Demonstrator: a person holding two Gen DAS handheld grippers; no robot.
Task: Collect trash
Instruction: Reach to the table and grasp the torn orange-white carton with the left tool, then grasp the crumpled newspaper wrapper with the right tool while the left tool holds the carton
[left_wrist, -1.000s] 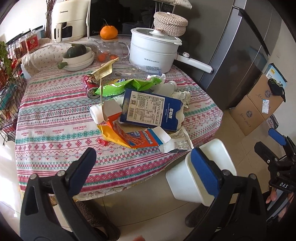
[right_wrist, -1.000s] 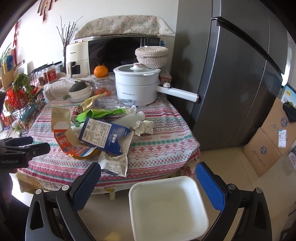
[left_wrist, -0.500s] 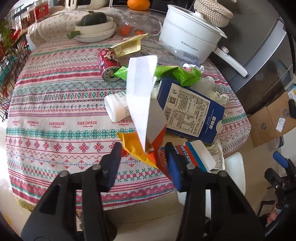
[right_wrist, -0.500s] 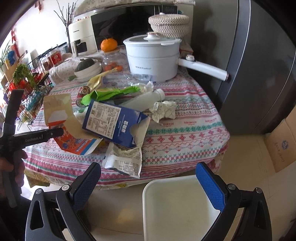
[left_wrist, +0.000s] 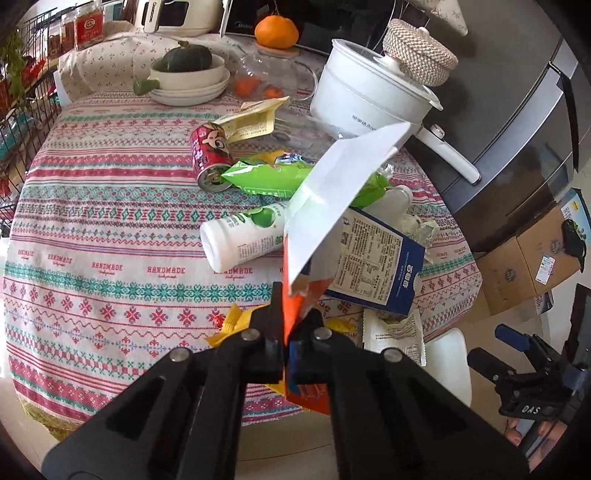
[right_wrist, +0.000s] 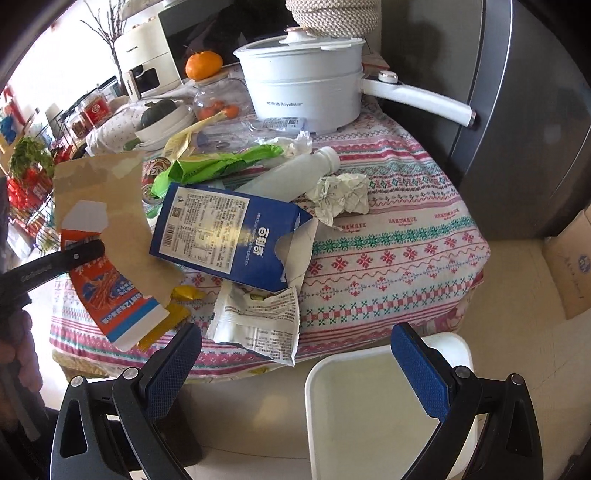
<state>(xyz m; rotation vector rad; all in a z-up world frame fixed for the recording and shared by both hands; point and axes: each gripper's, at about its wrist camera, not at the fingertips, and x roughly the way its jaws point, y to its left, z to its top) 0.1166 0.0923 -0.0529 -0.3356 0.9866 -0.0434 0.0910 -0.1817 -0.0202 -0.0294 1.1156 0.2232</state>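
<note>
From the left wrist view, the left gripper (left_wrist: 286, 338) is clamped tight on a flattened orange carton (left_wrist: 325, 206), whose white flap stands up tilted over the round desk (left_wrist: 92, 258) with its patterned cloth. Behind the carton lie a blue box (left_wrist: 380, 258), a white bottle (left_wrist: 240, 236) on its side, a green wrapper (left_wrist: 266, 177), a red can (left_wrist: 208, 155) and a torn white packet (left_wrist: 395, 332) at the desk's near edge. A white pot (left_wrist: 369, 99) stands at the far side beside a bowl (left_wrist: 188, 74) holding a dark squash. The right gripper (left_wrist: 517, 354) shows low at the right, near a white bin (left_wrist: 454, 362) on the floor. From the right wrist view, the right gripper (right_wrist: 295, 369) hangs with its blue pads wide apart and nothing between them, above the floor just in front of the desk (right_wrist: 388, 258). The white bin (right_wrist: 369, 417) sits on the floor below its right finger. At the left, the left gripper (right_wrist: 88, 251) holds the orange carton (right_wrist: 110, 258) off the desk. The blue box (right_wrist: 229, 236), the torn white packet (right_wrist: 258, 317), a crumpled paper (right_wrist: 341, 195) and the green wrapper (right_wrist: 221, 162) lie on the cloth.
</note>
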